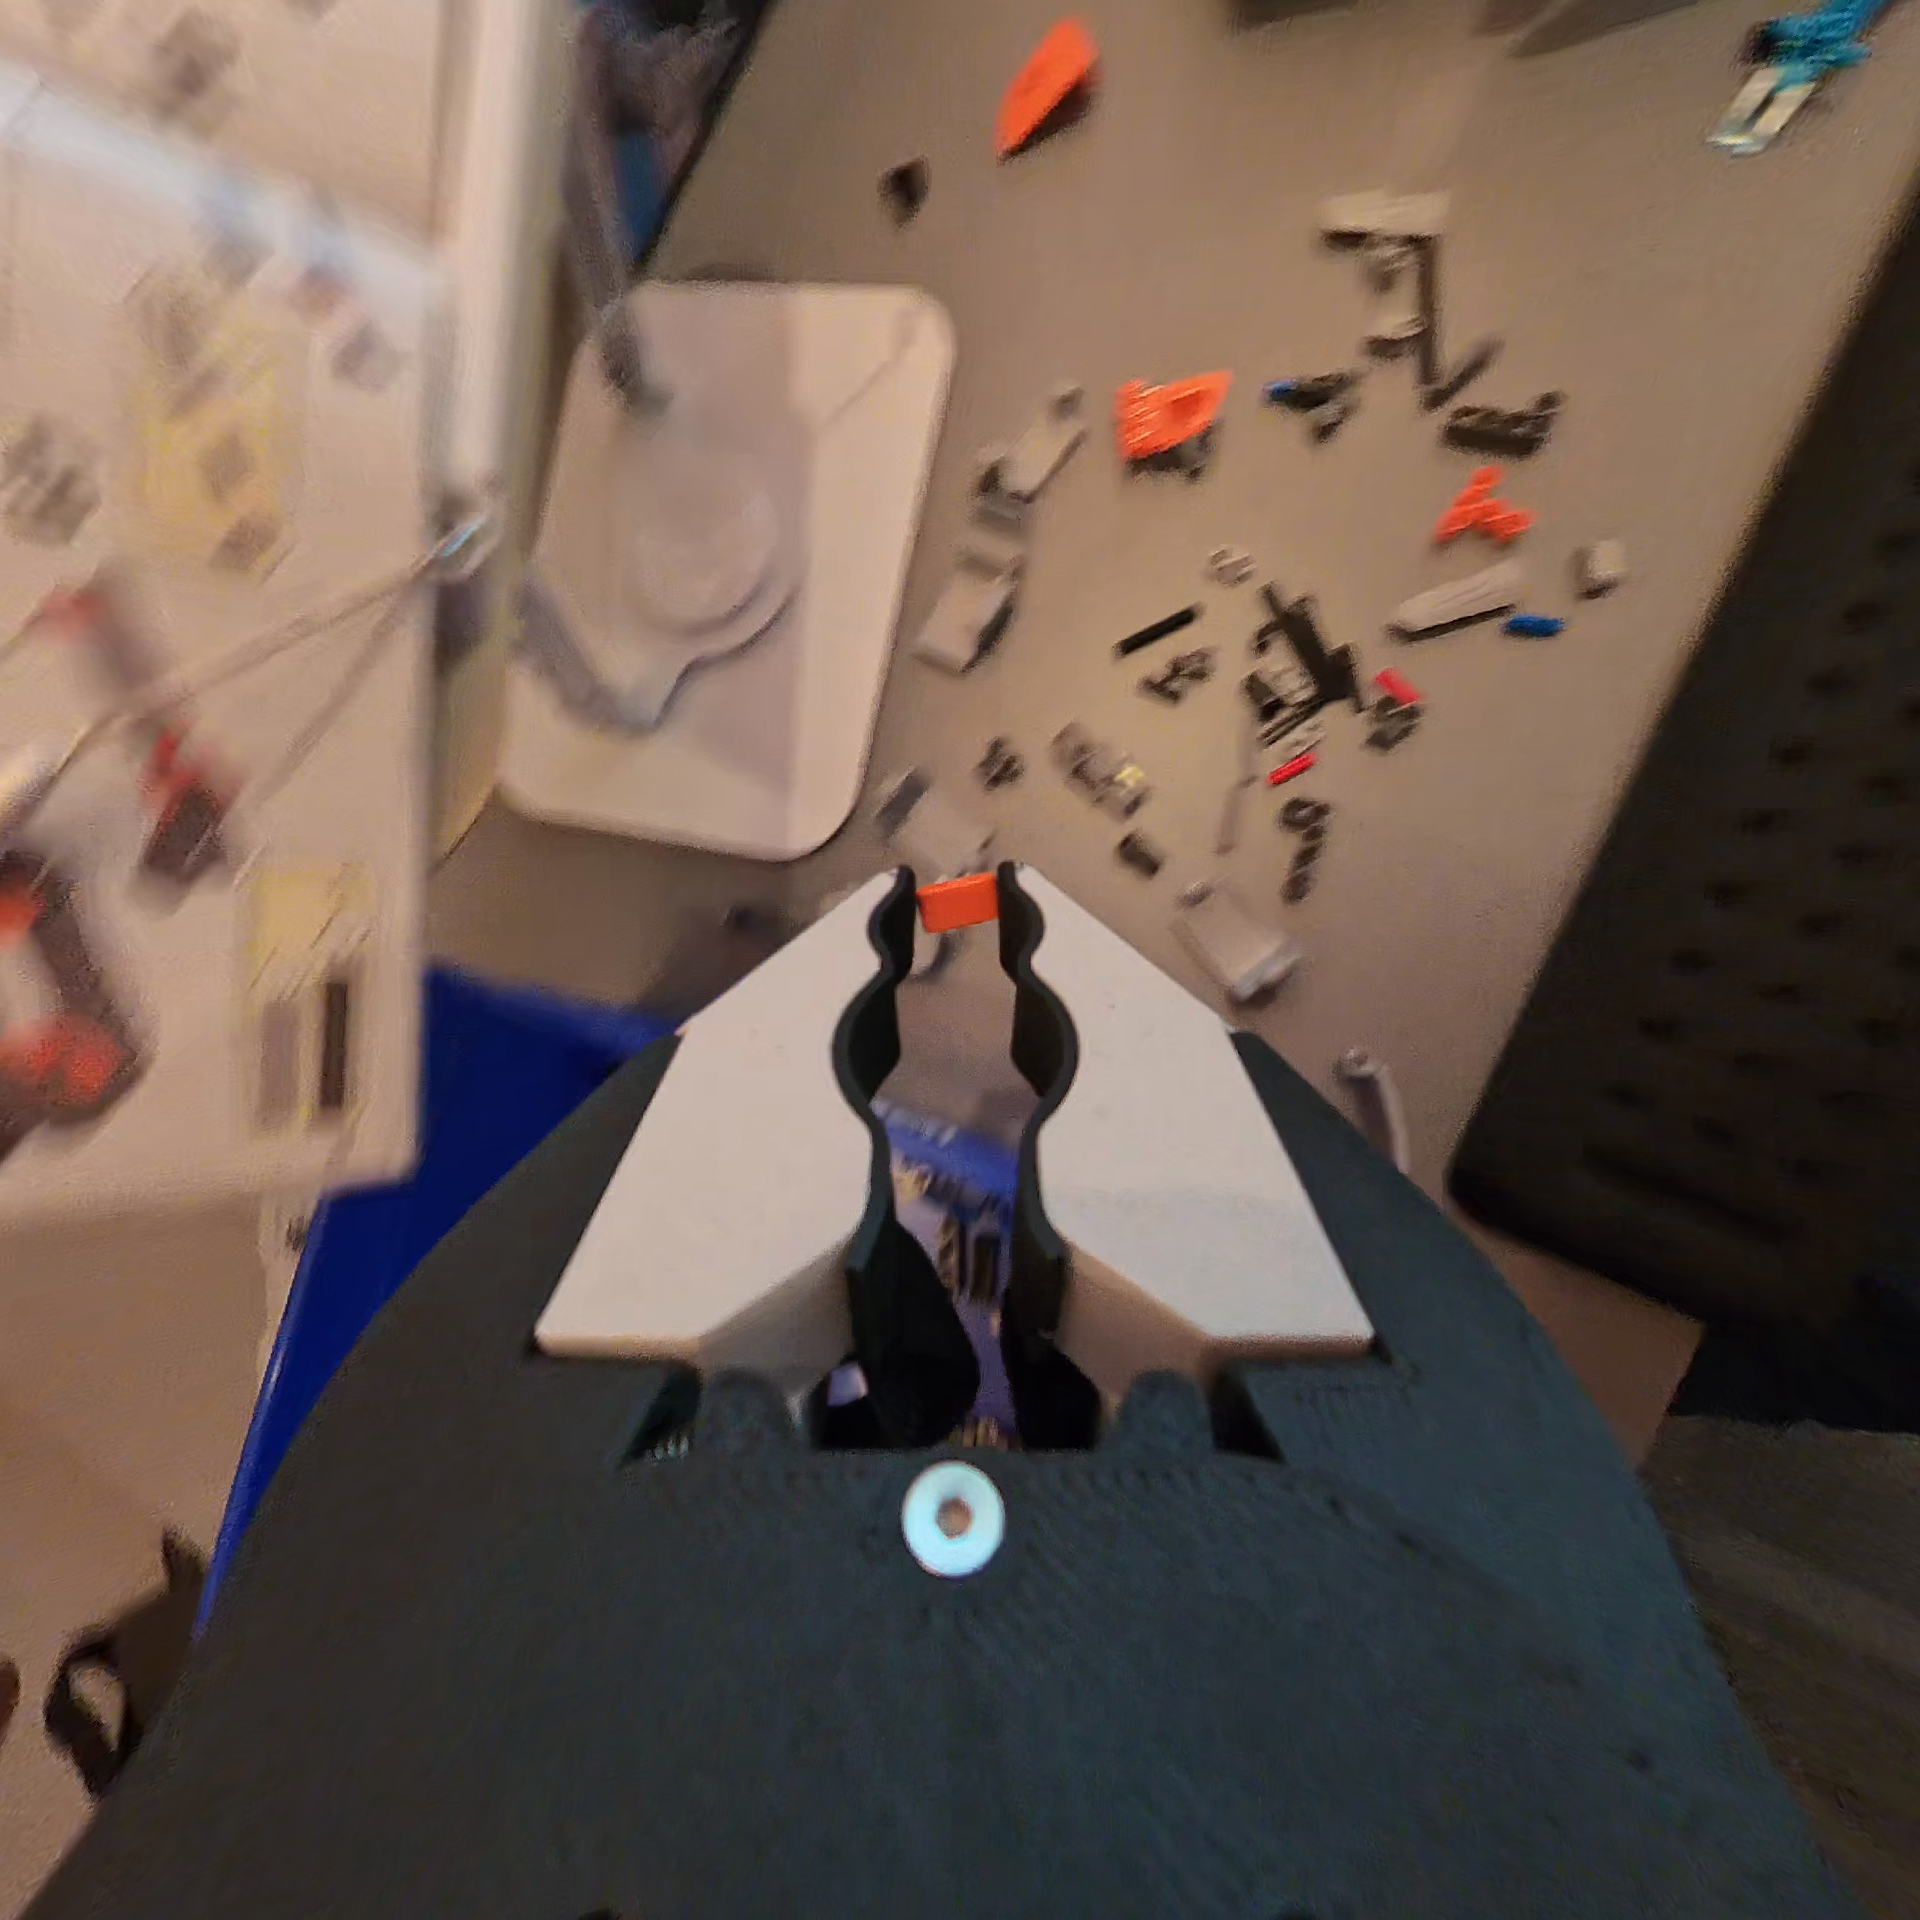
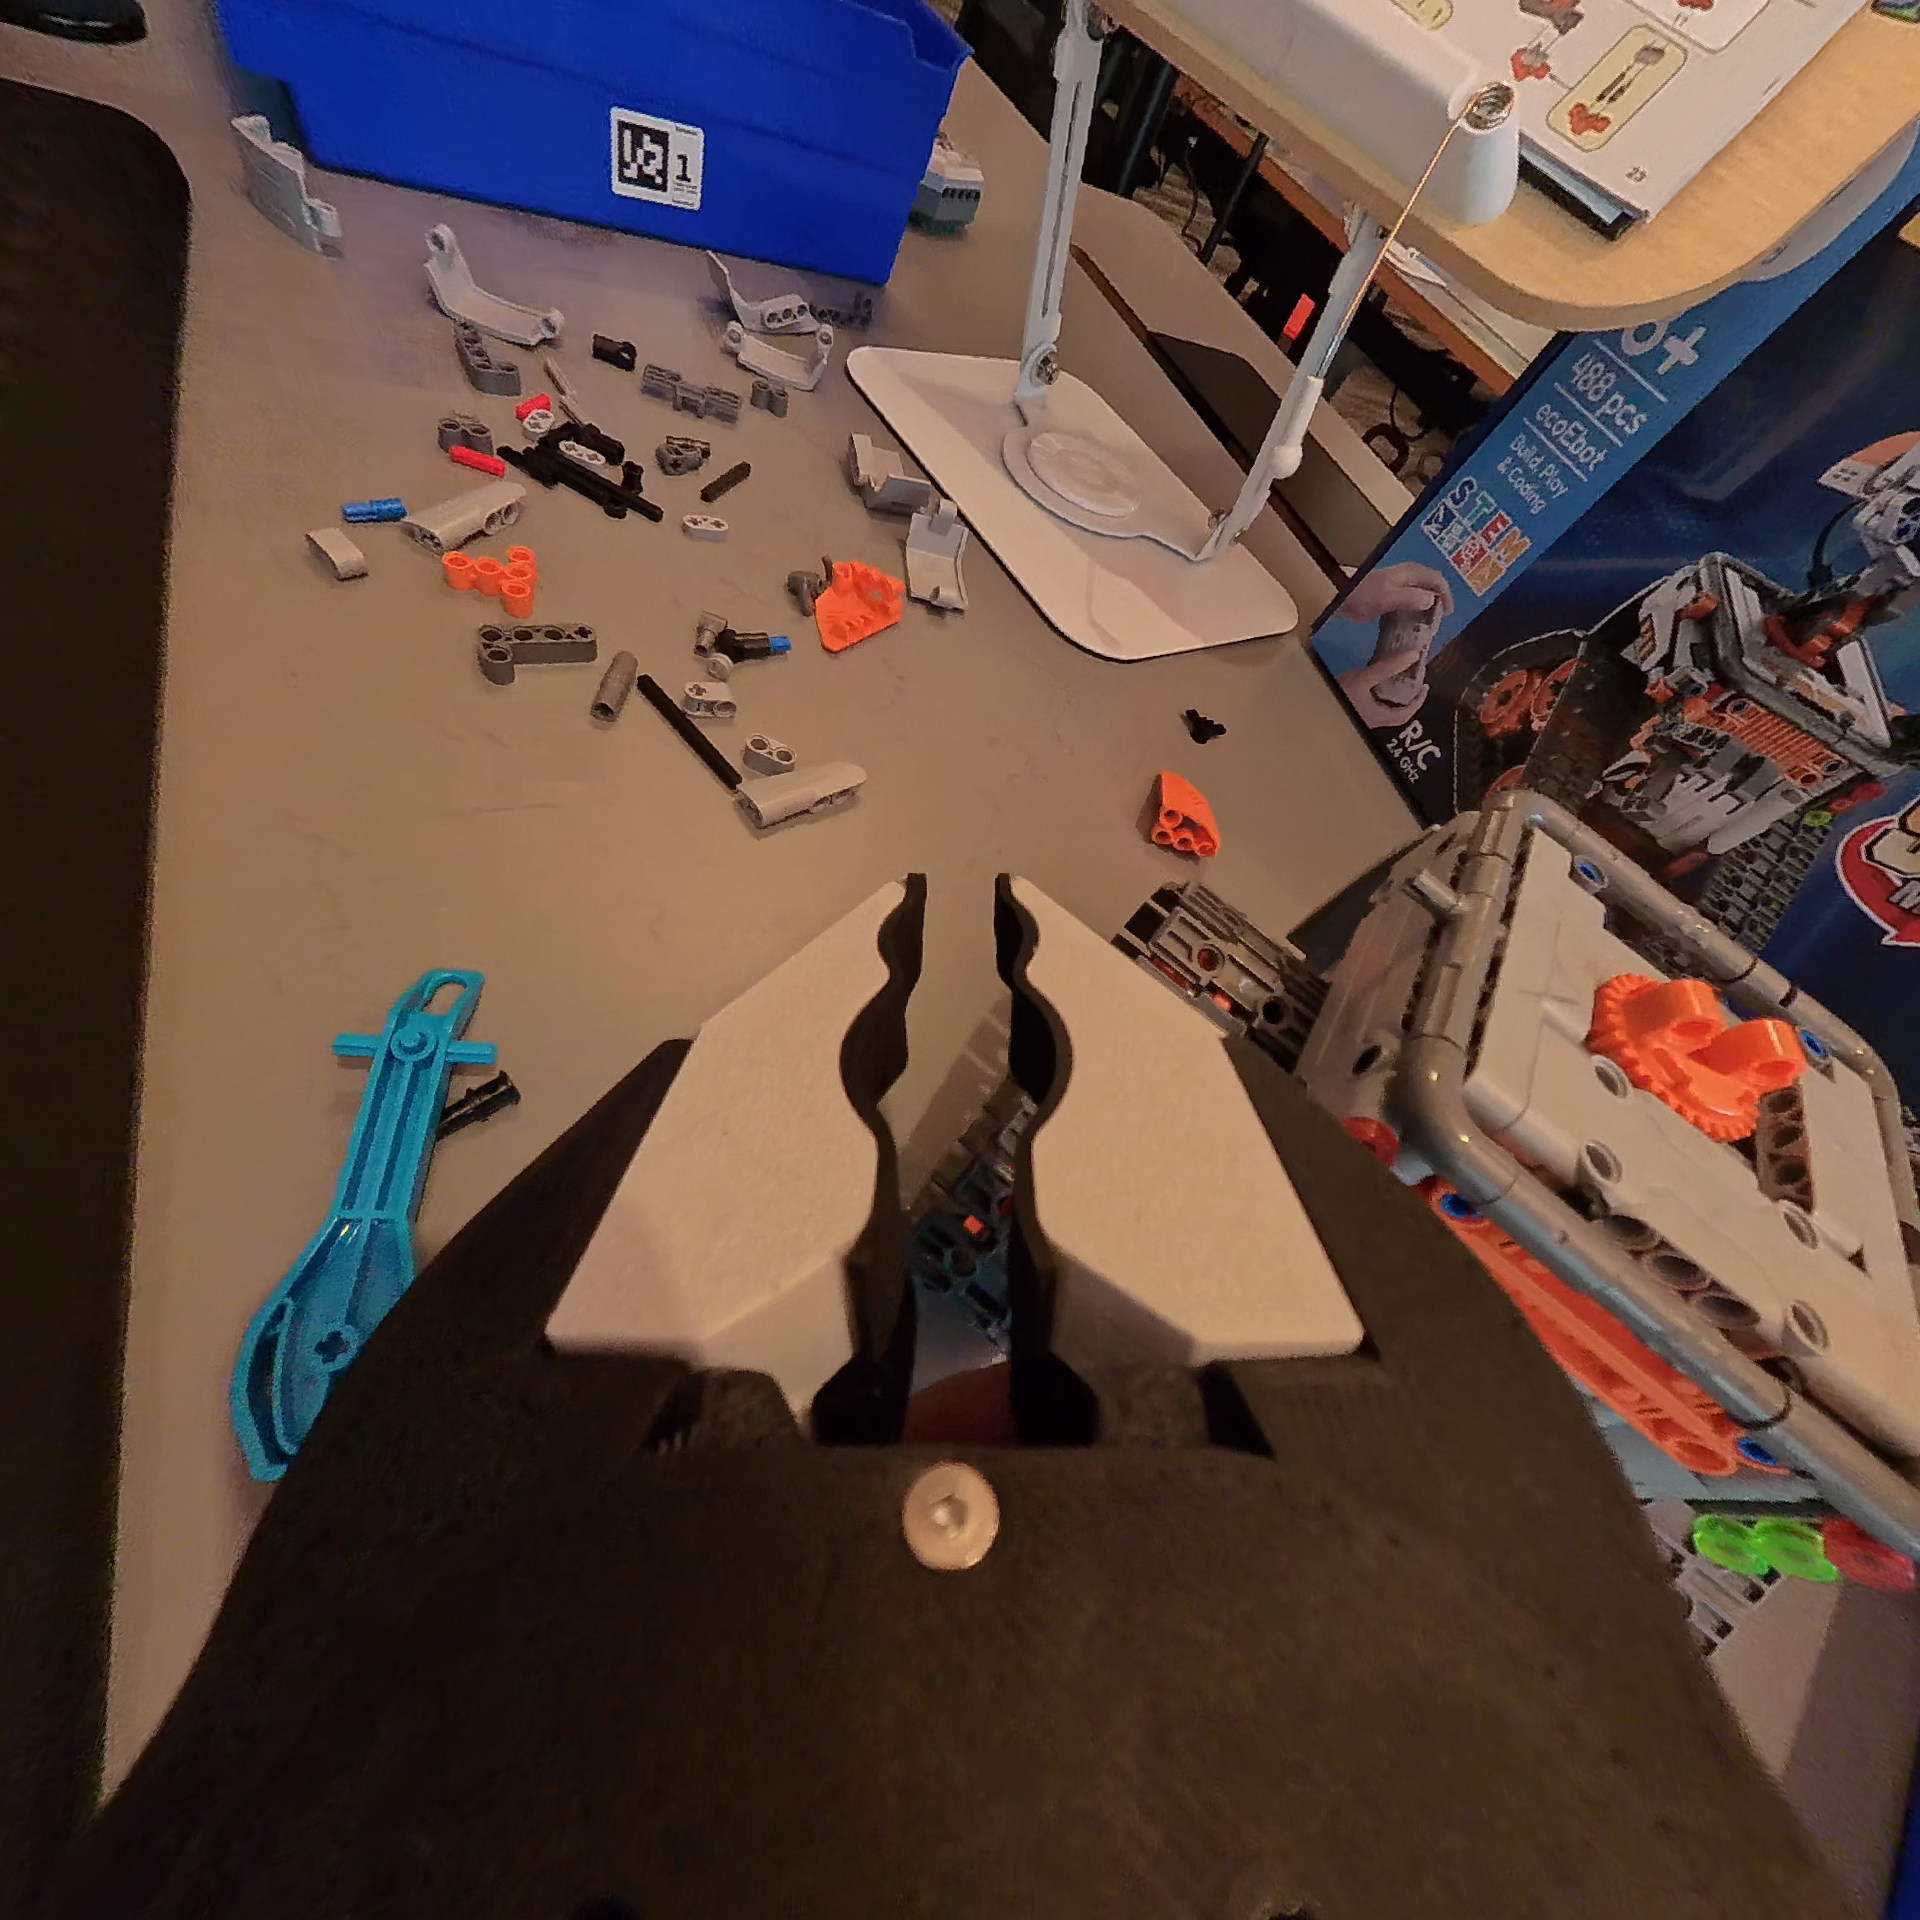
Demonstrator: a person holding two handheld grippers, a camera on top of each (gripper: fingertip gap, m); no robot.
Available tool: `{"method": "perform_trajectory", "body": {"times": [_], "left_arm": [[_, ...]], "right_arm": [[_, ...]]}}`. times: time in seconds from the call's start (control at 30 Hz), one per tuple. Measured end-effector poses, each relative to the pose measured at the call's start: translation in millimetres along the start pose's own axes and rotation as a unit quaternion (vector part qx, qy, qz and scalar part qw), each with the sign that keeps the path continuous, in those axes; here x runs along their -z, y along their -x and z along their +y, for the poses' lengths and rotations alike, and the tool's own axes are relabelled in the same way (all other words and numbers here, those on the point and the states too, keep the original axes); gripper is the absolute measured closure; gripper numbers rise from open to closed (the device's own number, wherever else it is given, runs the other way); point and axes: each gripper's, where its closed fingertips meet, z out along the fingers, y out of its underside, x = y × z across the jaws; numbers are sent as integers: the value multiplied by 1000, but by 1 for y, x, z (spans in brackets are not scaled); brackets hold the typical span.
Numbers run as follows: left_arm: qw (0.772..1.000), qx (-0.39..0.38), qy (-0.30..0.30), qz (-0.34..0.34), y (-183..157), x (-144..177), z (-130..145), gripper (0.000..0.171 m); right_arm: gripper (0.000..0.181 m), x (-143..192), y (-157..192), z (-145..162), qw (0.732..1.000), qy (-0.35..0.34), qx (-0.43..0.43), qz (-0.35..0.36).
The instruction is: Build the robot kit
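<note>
My left gripper is shut on a small orange brick piece, pinched between its fingertips and held in the air above the grey table. The view is blurred by motion. Loose grey, black and orange building parts lie on the table beyond it. My right gripper hovers over the table with its jaws a narrow gap apart and nothing between the tips. A partly built grey and orange vehicle model sits just to its right and runs under the fingers. Parts of it show through the gap.
A blue bin stands at the far side. A white stand base carries a tray with an open instruction booklet. A toy box stands at right. A teal tool lies at left, beside a black mat. Some 35 centimeters of space lies between my two pairs of fingers.
</note>
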Motion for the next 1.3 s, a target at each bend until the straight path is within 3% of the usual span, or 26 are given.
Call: {"method": "perform_trajectory", "body": {"times": [0.07,0.2,0.3,0.47,0.63,0.87,0.97,1.1,1.3], "left_arm": [[998,-37,-1,46,-36,-27,-22,158],[987,-97,57,117,-88,-88,-22,158],[980,-107,87,146,-103,-120,-9,158],[978,-98,89,160,-109,-133,-5,148],[987,-74,53,134,-86,-109,-14,146],[999,-30,5,34,-23,-33,-1,155],[1000,-20,10,-18,4,0,23,157],[998,9,56,-22,22,26,75,152],[993,40,113,-13,31,9,137,151]], "right_arm": [[170,1,1,-1,1000,-3,1,-2],[170,4,2,-3,1000,-9,2,-2],[170,7,2,-3,1000,-12,2,-2],[170,7,3,-4,1000,-15,-1,-9],[170,6,3,-3,1000,-13,-2,-9],[170,6,2,-1,1000,-10,-3,-5],[170,6,0,-1,1000,-10,-5,-1],[170,5,-2,2,1000,-4,-8,2],[171,1,-4,5,1000,4,-11,7]]}}
